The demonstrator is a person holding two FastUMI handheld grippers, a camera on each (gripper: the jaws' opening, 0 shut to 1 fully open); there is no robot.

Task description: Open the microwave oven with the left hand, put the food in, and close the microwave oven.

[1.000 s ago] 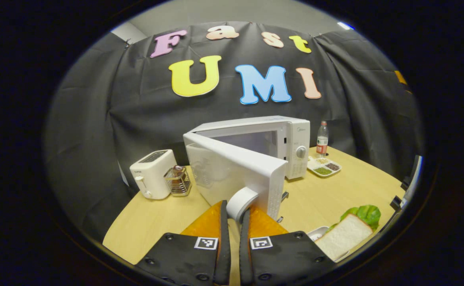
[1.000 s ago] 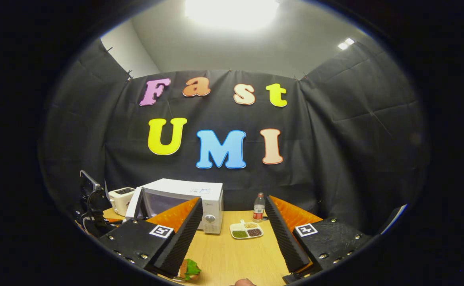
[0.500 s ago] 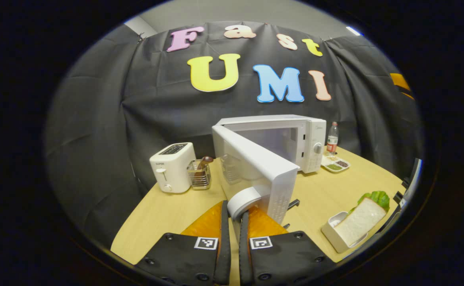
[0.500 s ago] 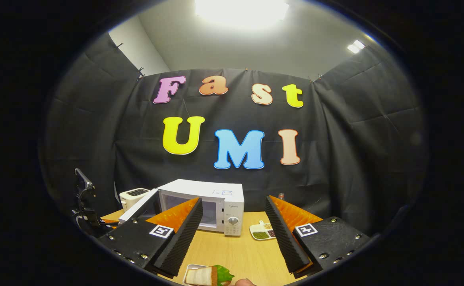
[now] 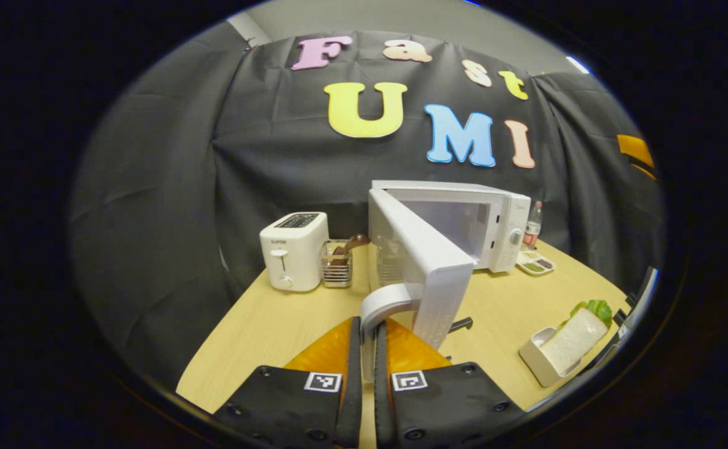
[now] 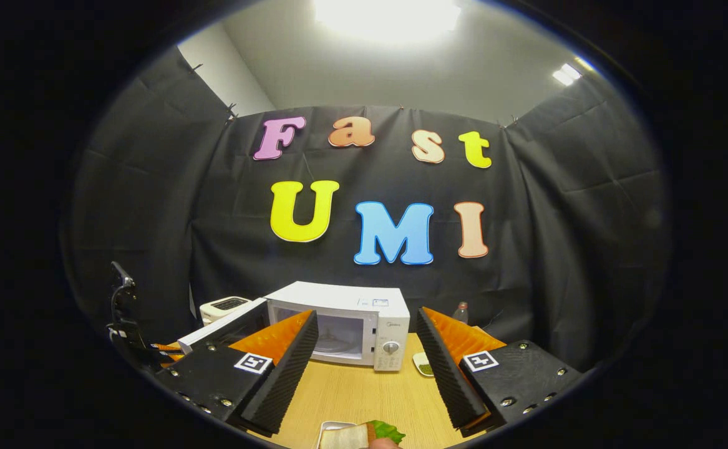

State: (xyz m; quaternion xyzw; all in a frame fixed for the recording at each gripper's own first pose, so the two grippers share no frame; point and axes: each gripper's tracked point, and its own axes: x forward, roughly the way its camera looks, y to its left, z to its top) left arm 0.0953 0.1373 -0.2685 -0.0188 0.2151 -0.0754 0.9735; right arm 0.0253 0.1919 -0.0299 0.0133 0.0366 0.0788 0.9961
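The white microwave [image 5: 463,215] stands at the back of the wooden table [image 5: 276,324], its door [image 5: 429,268] swung well out toward me. My left gripper [image 5: 364,349] is shut on the door's white curved handle [image 5: 383,304]. A sandwich of white bread and lettuce lies in a white tray [image 5: 566,343] at the right. In the right gripper view the microwave [image 6: 345,321] shows with its cavity exposed. My right gripper [image 6: 367,355] hangs open above the table, holding nothing, and the sandwich [image 6: 360,435] lies just below it.
A white toaster [image 5: 293,249] and a wire basket [image 5: 337,269] stand left of the microwave. A divided dish of beans [image 5: 535,264] and a bottle [image 5: 531,232] sit to its right. A dark stand [image 6: 123,312] rises at the left in the right gripper view.
The left gripper has pulled the handle back and to the left, swinging the door wider. The right gripper's view has shifted, bringing the microwave toward its centre and the sandwich under it.
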